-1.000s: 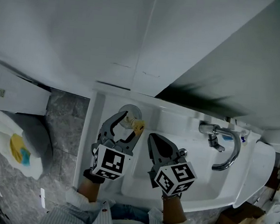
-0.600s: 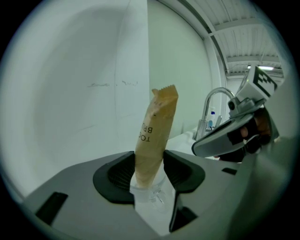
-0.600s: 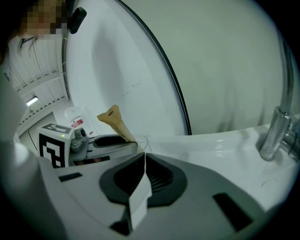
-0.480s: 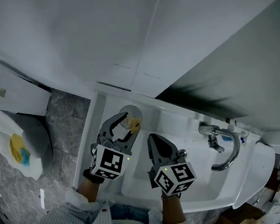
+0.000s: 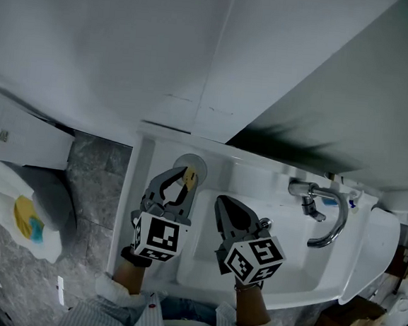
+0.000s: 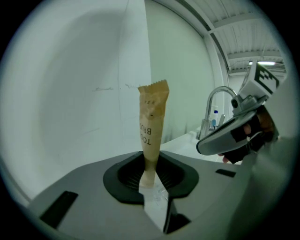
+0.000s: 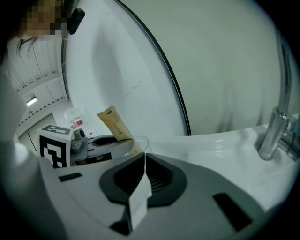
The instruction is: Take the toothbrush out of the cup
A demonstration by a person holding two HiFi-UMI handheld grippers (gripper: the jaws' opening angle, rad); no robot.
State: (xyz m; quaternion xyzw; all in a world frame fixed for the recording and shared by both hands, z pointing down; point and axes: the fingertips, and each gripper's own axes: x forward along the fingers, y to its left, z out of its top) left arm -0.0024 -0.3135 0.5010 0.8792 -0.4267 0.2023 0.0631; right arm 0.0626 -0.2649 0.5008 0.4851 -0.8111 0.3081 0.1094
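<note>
The pads of the left gripper are seen drawn narrow onto the lower part of the toothbrush. Its jaws have just been closing, and the tan wrapper is pinched between them. From this a hold is judged to have been gained, so only the lift remains to be done. The toothbrush is not yet out, its foot being still inside the clear cup. The cup is found at twelve o'clock of the left gripper in the head view, on the back ledge of the sink.

The jaws of the right gripper are held together with nothing between them. It is placed at three o'clock of the left one, over the basin, with the tap at its two o'clock.

The toothbrush is sealed in a slim paper sleeve with a zigzag top edge and dark print along its length, and it is carried almost upright
</note>
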